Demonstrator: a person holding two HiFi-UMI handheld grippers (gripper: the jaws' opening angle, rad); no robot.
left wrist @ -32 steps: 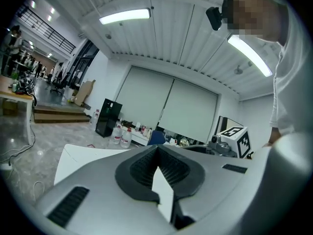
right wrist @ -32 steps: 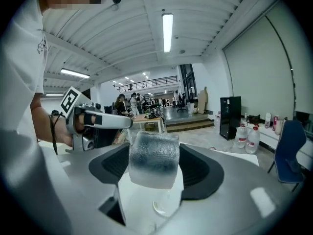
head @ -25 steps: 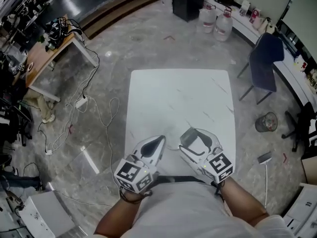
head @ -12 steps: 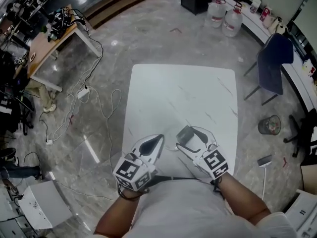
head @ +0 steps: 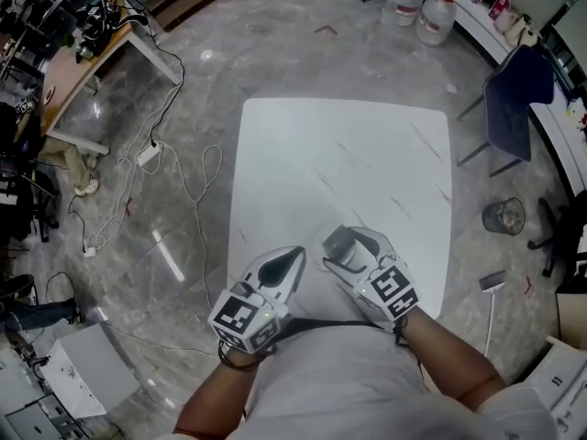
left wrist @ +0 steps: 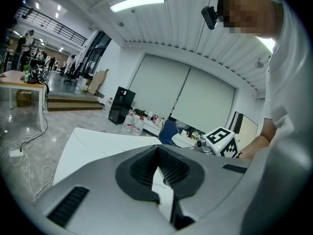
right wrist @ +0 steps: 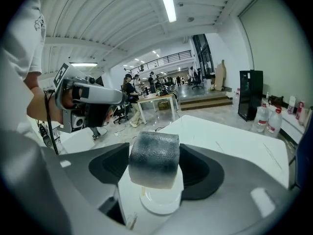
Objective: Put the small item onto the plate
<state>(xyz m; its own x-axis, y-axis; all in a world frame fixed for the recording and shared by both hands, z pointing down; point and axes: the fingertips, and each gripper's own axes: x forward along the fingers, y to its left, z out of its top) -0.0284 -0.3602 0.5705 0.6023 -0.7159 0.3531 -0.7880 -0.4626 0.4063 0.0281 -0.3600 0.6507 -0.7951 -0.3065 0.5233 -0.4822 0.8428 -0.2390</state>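
Observation:
A small grey foam block (right wrist: 153,163) sits clamped between the jaws of my right gripper (right wrist: 155,156), which is shut on it. Directly under the block lies a small white plate (right wrist: 159,203) on the white table (right wrist: 230,141). From the head view the block (head: 340,243) shows at the tip of the right gripper (head: 345,247), over the table's near part; the plate is hidden there. My left gripper (head: 297,254) hovers just to the left, jaws shut with nothing between them (left wrist: 157,153).
The white table (head: 339,154) stands on a marble floor. A blue chair (head: 509,108) and a mesh bin (head: 503,218) are at the right, water bottles (head: 424,7) at the back, cables (head: 174,181) and a wooden desk (head: 83,44) at the left.
The right gripper with the block has edged a little left and forward over the table. The left gripper has hardly moved. The head camera has tilted slightly.

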